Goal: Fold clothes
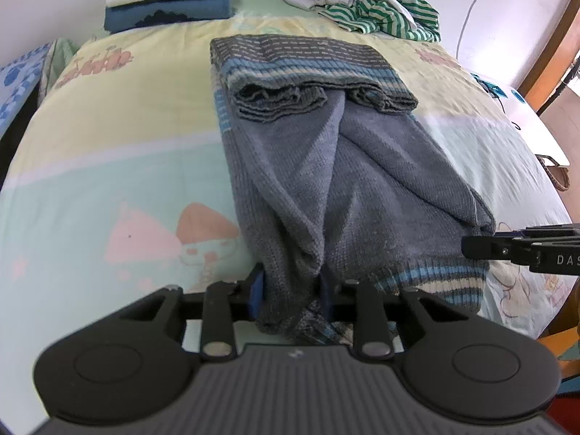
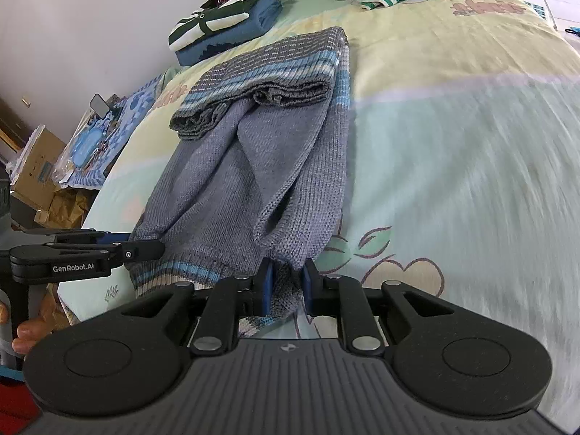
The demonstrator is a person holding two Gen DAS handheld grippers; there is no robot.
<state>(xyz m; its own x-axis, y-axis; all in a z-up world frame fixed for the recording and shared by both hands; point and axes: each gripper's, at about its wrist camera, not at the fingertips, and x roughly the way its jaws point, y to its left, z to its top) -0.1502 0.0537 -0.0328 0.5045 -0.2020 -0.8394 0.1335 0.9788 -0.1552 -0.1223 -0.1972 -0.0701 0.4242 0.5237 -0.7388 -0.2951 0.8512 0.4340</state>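
Observation:
A grey-blue knitted sweater point(image 1: 344, 166) with blue and cream striped bands lies lengthwise on the bed point(image 1: 108, 137), its far end folded back over itself. My left gripper point(image 1: 290, 282) is shut on the sweater's near left corner, with knit bunched between its blue pads. From the right edge my right gripper point(image 1: 471, 248) reaches to the striped hem. In the right wrist view, the right gripper point(image 2: 286, 282) is shut on the near right corner of the sweater point(image 2: 253, 152). The left gripper point(image 2: 152, 248) pinches the hem at the left.
A stack of folded clothes point(image 1: 168, 0) sits at the far left of the bed by the wall. A loose heap of grey and green-striped garments point(image 1: 362, 0) lies at the far right. Cardboard boxes point(image 2: 36, 159) stand beside the bed. A hand point(image 2: 25, 333) shows at the lower left.

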